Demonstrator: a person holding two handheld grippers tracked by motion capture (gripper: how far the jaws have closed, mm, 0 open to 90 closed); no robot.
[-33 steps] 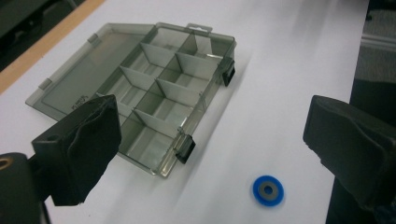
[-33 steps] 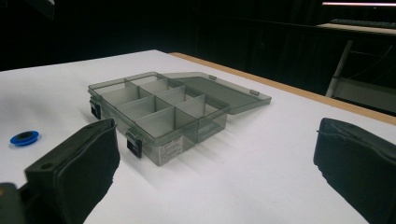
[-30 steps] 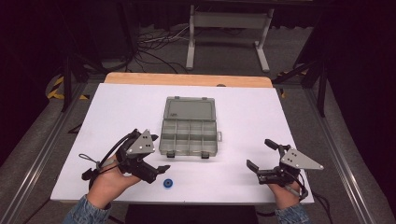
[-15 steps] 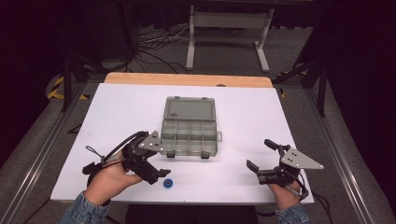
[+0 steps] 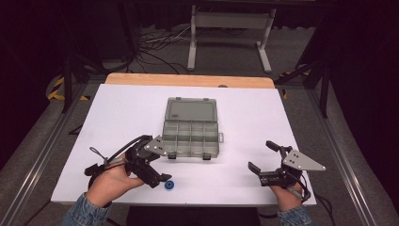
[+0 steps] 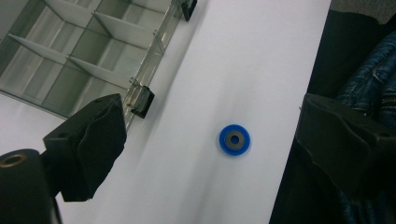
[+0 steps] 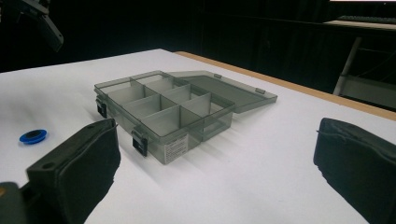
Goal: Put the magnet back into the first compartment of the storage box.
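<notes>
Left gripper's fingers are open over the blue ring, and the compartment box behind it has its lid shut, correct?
Not quite: the compartment box has its lid open, laid flat behind it, as the right gripper view shows. The left gripper is open over the blue ring.

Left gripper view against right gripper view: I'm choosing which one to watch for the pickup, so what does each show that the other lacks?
The left gripper view looks straight down on the blue ring, lying on the white table between the open left gripper jaws, untouched, its grey centre visible, with a denim sleeve at the edge. The right gripper view takes in the whole compartment box with its lid laid open, the table's wooden far edge, and the open right gripper. Both share the ring, the box's latched front wall and the table.
</notes>
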